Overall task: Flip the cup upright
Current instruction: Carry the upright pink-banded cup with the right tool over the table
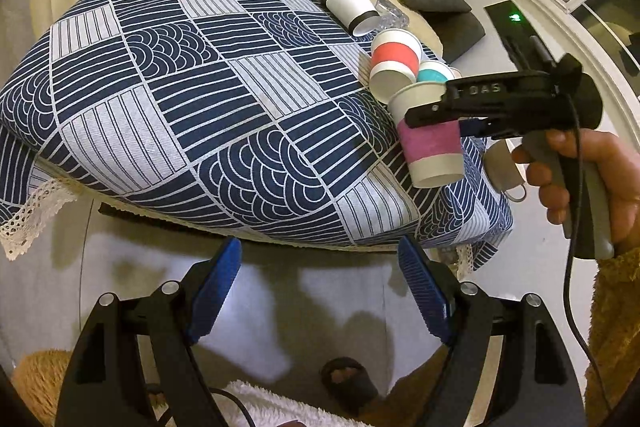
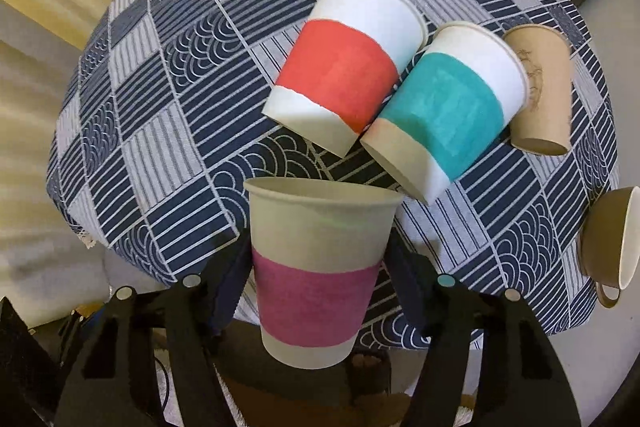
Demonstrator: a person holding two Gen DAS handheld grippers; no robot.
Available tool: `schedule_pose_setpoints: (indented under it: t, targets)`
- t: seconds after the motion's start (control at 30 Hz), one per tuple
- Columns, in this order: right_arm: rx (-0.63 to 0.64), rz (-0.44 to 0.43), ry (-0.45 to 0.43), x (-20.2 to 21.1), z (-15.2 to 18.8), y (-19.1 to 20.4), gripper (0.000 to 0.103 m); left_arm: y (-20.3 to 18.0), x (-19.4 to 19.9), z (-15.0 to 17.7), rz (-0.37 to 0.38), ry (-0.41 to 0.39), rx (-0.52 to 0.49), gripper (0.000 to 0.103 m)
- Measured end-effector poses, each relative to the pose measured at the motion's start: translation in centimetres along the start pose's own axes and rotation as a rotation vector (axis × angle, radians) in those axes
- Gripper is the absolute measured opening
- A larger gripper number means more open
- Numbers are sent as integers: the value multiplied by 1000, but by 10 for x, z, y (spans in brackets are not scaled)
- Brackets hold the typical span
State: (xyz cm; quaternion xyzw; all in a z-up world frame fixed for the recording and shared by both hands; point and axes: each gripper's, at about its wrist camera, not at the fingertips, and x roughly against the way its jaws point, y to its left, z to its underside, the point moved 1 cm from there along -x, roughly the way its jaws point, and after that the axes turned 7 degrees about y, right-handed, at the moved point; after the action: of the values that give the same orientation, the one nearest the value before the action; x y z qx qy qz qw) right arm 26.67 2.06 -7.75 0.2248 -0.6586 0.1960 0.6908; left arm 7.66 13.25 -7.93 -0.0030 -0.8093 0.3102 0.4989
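Clamped between the right gripper's [image 2: 316,291] black fingers, a white paper cup with a magenta band [image 2: 316,291] hangs mouth-up over the near edge of the table, whose blue-and-white patterned tablecloth [image 2: 160,115] fills the view. Beyond it lie a white paper cup with a red band [image 2: 340,75] and a white paper cup with a teal band [image 2: 448,115], both tipped on their sides and touching. The left gripper [image 1: 320,291] stands wide open, holding nothing, below the table edge.
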Motion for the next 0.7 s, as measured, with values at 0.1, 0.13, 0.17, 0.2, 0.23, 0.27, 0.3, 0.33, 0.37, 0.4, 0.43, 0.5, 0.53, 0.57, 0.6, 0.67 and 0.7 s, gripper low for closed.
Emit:
schedule_pose_setpoints:
  t: [0.1, 0.13, 0.17, 0.2, 0.23, 0.27, 0.3, 0.33, 0.37, 0.4, 0.43, 0.5, 0.53, 0.57, 0.6, 0.67, 0.7]
  targets:
    - [9, -25, -56, 15, 10, 0, 65, -1, 0, 0, -1, -10, -5, 79]
    - [16, -42, -85, 21, 14, 1, 65, -1, 0, 1, 3, -14, -7, 79]
    - [27, -79, -130, 29, 20, 2, 65, -2, 1, 1, 6, -18, -10, 79]
    - [31, -98, -164, 35, 27, 3, 65, -3, 1, 1, 6, -23, -14, 79]
    - [31, -100, -220, 42, 34, 2, 65, -4, 1, 1, -3, -31, -23, 79]
    - [35, -93, -264, 47, 40, 3, 65, -5, 1, 2, -11, -35, -30, 79]
    - [45, -88, -323, 52, 48, 5, 65, -6, 1, 2, -9, -37, -33, 79]
    - [60, -98, -397, 58, 57, 6, 65, -6, 1, 3, 0, -42, -38, 79]
    - [66, -112, -439, 59, 61, 7, 65, -7, 0, 3, 2, -44, -39, 79]
    - [65, -123, -504, 61, 69, 6, 65, -7, 0, 4, 2, -46, -39, 79]
    - [66, -129, -539, 62, 71, 7, 65, -7, 0, 3, 6, -53, -38, 79]
    - [89, -157, -666, 64, 87, 7, 65, -6, 2, 3, 10, -64, -37, 79]
    - [99, -156, -721, 64, 92, 7, 65, -6, 3, 2, 12, -74, -36, 79]
    - [114, -153, -785, 65, 98, 7, 65, -6, 4, 2, 13, -83, -36, 79]
    - [128, -134, -840, 65, 103, 8, 65, -6, 5, 1, 11, -94, -35, 79]
    - [129, -72, -923, 61, 110, 7, 65, -3, 8, 0, -11, -122, -28, 79]
    - [127, -54, -968, 57, 114, 8, 65, -1, 8, -1, -18, -130, -21, 79]
